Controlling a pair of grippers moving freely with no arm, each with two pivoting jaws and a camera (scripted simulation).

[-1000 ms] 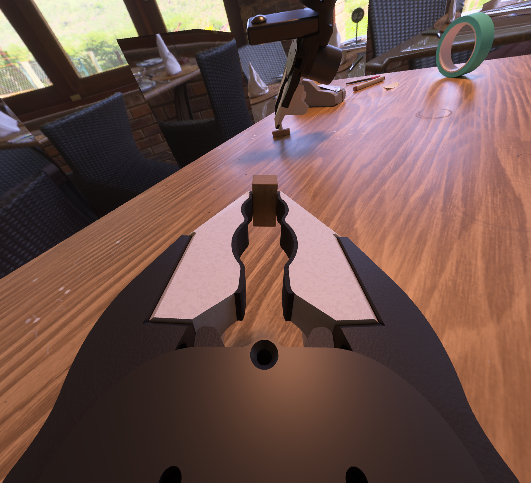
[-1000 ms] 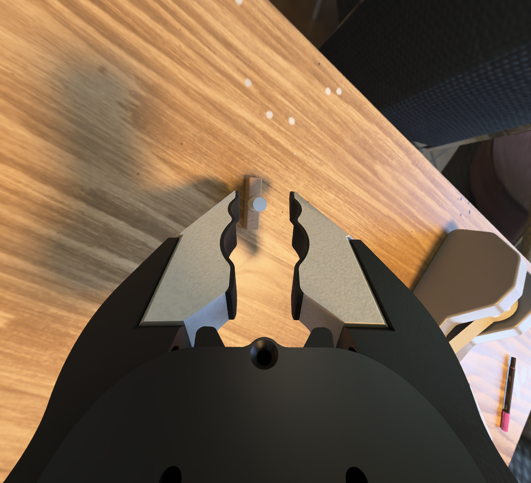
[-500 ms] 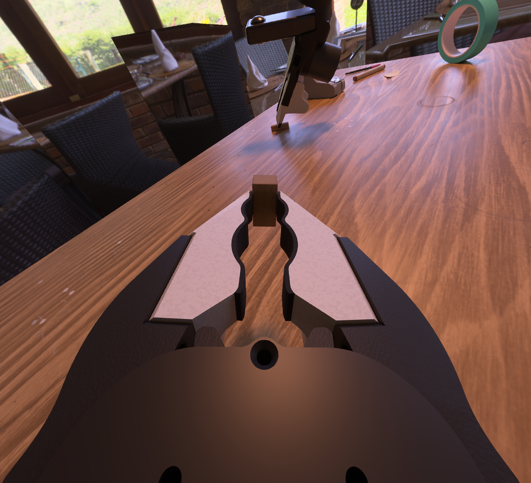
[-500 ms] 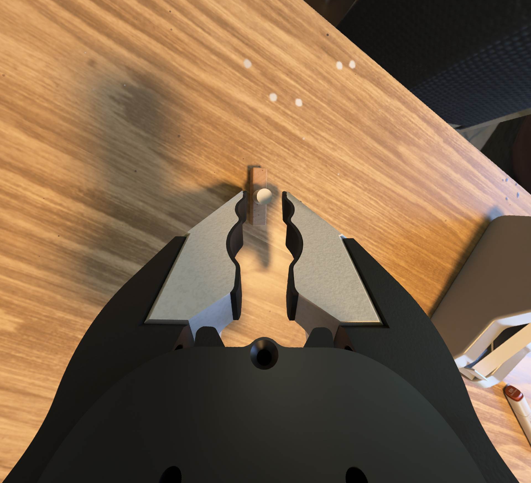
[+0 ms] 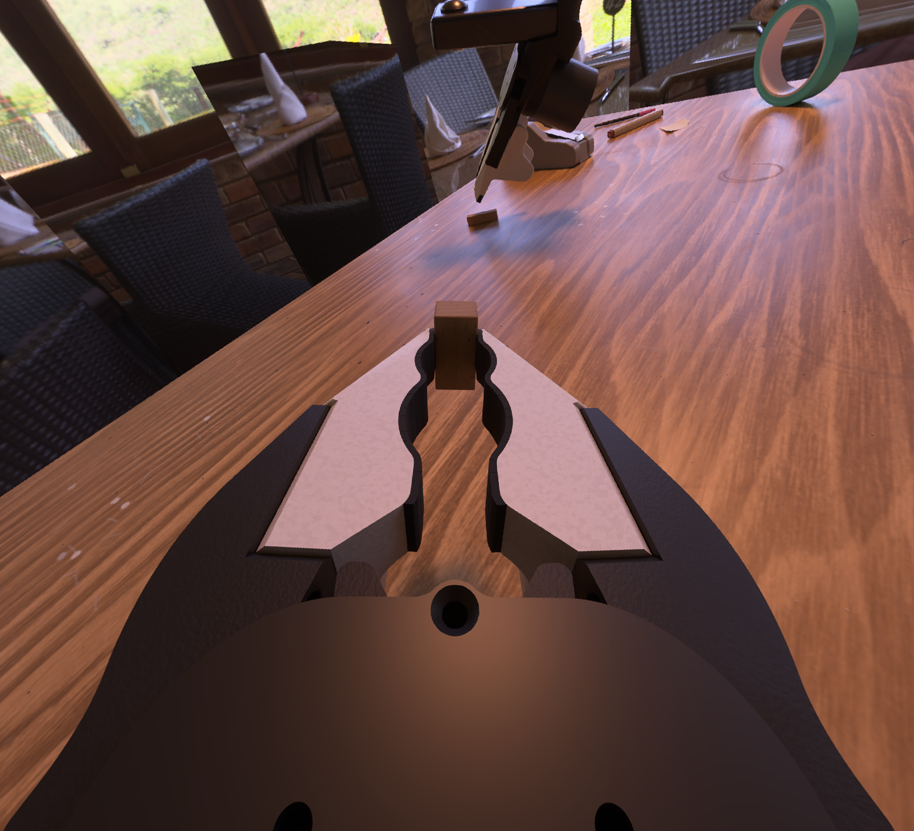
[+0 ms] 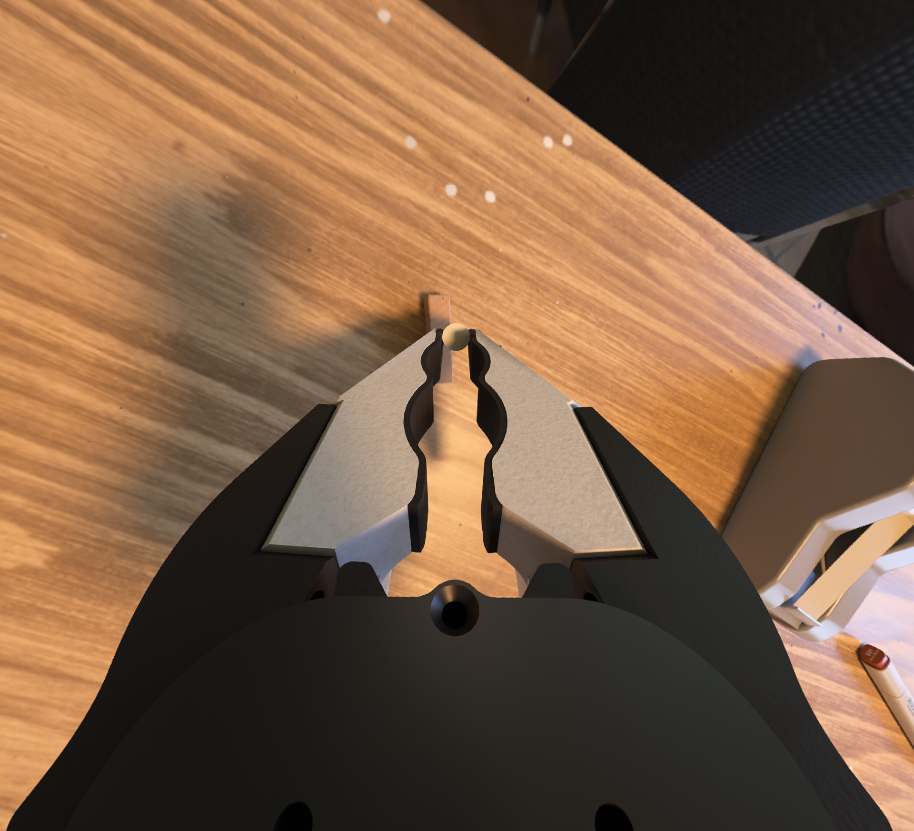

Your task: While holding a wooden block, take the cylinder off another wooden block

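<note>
My left gripper (image 5: 455, 342) is shut on a wooden block (image 5: 455, 352), held upright just above the table. Farther off in the left wrist view, my right gripper (image 5: 479, 196) points down, lifted a little above the second wooden block (image 5: 482, 217), which lies flat near the table's left edge. In the right wrist view, my right gripper (image 6: 455, 337) is shut on the small pale cylinder (image 6: 455, 336), seen end-on between the tips. The second block (image 6: 439, 313) lies on the table below it, partly hidden by the fingers.
A green tape roll (image 5: 803, 45) stands at the far right. A beige tape dispenser (image 6: 841, 486) and markers (image 5: 633, 121) lie beyond the right gripper. The table edge (image 6: 618, 149) runs close to the second block, with dark wicker chairs (image 5: 168, 238) past it.
My right gripper has closed its fingers on the cylinder and risen, so the second block now lies apart below it. My left gripper still holds its block unchanged.
</note>
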